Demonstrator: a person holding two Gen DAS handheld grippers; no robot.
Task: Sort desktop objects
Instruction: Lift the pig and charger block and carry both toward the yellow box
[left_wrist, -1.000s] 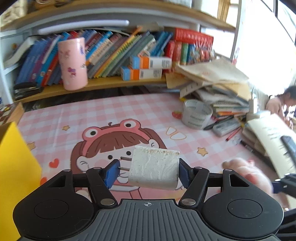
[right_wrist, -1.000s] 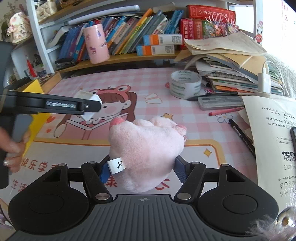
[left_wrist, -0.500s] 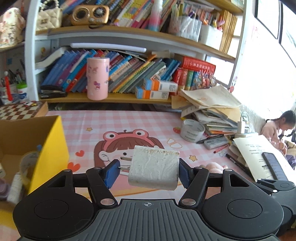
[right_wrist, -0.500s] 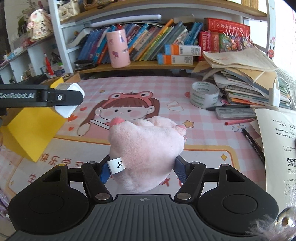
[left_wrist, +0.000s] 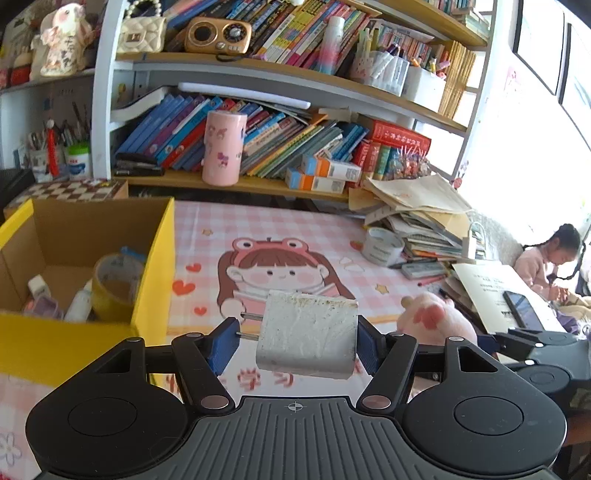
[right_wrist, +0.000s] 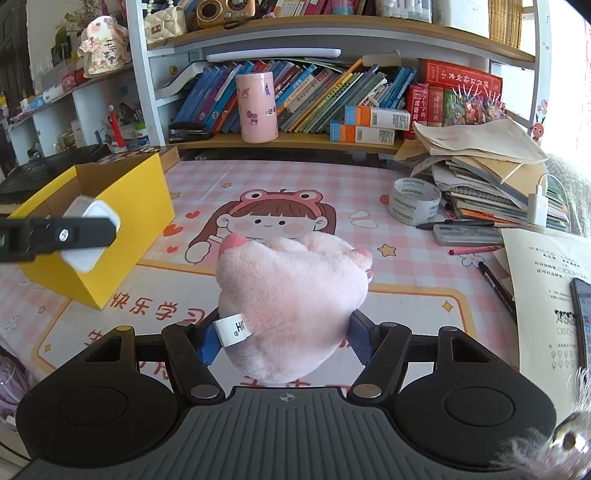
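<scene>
- Left wrist view: one left gripper (left_wrist: 297, 341), blue pads clamped on one white charger plug (left_wrist: 308, 334); two metal prongs point at the left pad, block held off the mat.
- One yellow cardboard box (left_wrist: 151, 295) ahead-left of that gripper, top open; inside, one yellow tape roll (left_wrist: 112, 284), one white tube beside it, a few small items too blurred to count.
- One pink plush toy (left_wrist: 432, 321) just right of the left gripper, carried by the right gripper, of which only black body parts show at the right edge.
- One clear tape roll (left_wrist: 382, 246) ahead-right on the pink checked desk mat (left_wrist: 295, 229), touching the paper stack.
- One pink cylinder cup (left_wrist: 222, 147) on the shelf far ahead; one person seated at the far right edge.
- Right wrist view: one right gripper (right_wrist: 282, 339), pads squeezing the plush toy (right_wrist: 291, 295) from both sides; one white label tag sticks out by the left pad.
- Left gripper (right_wrist: 55, 236) enters from the left edge as one black finger, the plug (right_wrist: 92, 236) behind it, in front of the box (right_wrist: 122, 225).
- Only this view shows: two pens and one grey case right of the tape roll (right_wrist: 413, 203), one wall charger with cable on the book stack, one phone edge far right.
- Only the left view shows the box contents and the person.
</scene>
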